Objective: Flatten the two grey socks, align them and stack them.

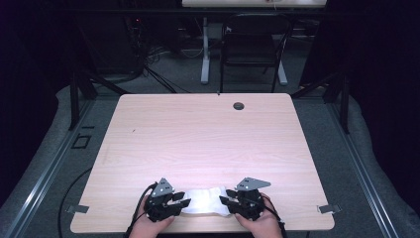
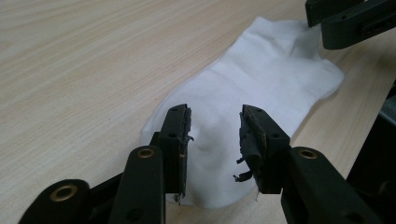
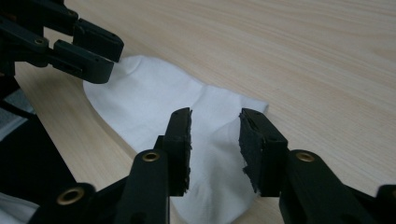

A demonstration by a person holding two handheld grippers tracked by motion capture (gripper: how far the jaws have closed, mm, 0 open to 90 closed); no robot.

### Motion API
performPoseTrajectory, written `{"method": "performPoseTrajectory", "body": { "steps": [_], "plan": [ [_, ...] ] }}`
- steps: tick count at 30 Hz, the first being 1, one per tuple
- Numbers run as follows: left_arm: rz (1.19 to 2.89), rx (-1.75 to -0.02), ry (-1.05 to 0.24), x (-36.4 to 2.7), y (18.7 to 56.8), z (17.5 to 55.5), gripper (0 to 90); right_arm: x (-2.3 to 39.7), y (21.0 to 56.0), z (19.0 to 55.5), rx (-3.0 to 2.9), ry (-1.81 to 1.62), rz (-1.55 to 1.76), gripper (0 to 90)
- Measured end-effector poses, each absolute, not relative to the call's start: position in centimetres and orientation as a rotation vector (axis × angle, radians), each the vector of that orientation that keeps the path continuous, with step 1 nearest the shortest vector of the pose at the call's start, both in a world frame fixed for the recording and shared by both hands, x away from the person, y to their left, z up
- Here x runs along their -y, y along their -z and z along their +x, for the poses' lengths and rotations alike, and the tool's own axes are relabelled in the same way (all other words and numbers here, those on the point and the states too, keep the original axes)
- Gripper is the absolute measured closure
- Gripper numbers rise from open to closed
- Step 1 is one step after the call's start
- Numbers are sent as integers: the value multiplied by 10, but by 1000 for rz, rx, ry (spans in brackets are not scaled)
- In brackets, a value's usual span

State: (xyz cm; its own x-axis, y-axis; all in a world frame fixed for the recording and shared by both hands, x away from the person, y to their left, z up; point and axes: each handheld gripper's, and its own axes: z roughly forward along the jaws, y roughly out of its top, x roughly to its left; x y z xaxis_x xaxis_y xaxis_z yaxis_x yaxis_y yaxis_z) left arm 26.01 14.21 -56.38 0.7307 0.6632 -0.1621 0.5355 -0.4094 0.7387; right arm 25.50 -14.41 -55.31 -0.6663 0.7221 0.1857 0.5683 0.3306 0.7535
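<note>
Wooden table [image 1: 198, 134]: white sock [image 1: 204, 201] at near edge; left gripper [image 1: 179, 202], right gripper [image 1: 225, 202] over its ends, fingers parted, gripping nothing

Sock [image 1: 205, 201] flat on counter [image 1: 198, 134] near my edge. My left gripper [image 1: 174, 202] at its left end, my right gripper [image 1: 229, 201] at right end. Chair [image 1: 250, 42] behind counter.

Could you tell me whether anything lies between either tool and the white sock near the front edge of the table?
Nothing visible does. The left tool is open over one end of the white sock, and the right tool is open over the other end. Around the sock there is just the bare table.
</note>
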Motion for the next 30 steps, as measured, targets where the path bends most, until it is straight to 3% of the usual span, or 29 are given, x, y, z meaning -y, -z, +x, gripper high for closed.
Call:
{"method": "performPoseTrajectory", "body": {
  "steps": [6,30],
  "plan": [
    [2136,-900,-203,-141,570,261,594,137,565,257,-2481,-1156,1122,577],
    [2126,-901,-212,-142,578,272,587,134,576,265,-2466,-1103,1127,592]
  ]
}}
